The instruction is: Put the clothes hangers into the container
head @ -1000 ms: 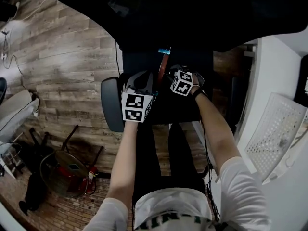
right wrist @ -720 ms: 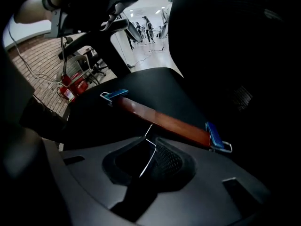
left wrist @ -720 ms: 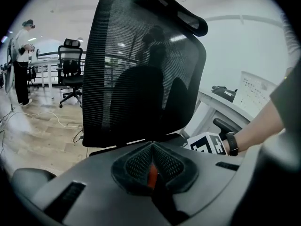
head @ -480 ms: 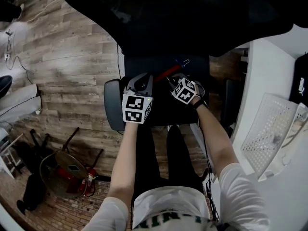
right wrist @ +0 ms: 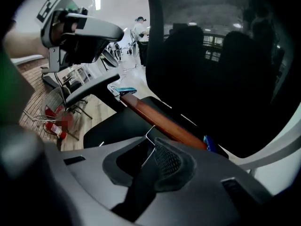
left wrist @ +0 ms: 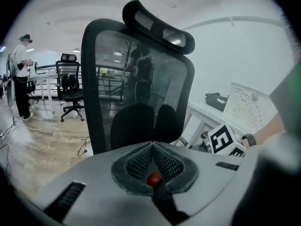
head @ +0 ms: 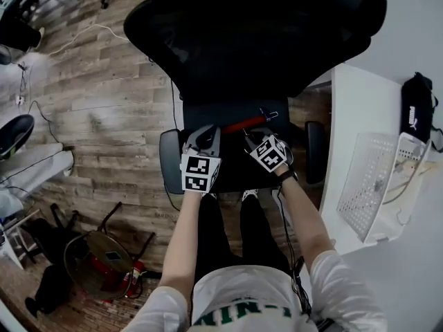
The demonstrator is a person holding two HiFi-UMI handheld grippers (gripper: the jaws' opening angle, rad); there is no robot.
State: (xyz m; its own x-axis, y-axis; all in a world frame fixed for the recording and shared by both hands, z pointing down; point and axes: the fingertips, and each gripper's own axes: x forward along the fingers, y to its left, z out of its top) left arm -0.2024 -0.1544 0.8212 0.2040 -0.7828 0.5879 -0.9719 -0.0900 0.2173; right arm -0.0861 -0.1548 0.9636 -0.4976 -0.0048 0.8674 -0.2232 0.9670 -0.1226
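Holding wooden hanger [right wrist: 160, 121]: left fingers [left wrist: 141, 161] pinch wood, right fingers [right wrist: 171, 161] just closed on wire [right wrist: 147, 135].

The hanger [right wrist: 162, 122] is glossy wood with a metal hook [right wrist: 150, 132]; the chair back [left wrist: 136, 74] is matt mesh.

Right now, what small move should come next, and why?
Probably swing the hanger right toward the white basket on the desk: the left tool grips its end, the right tool has just closed on its wire hook, and the basket stands apart at right.
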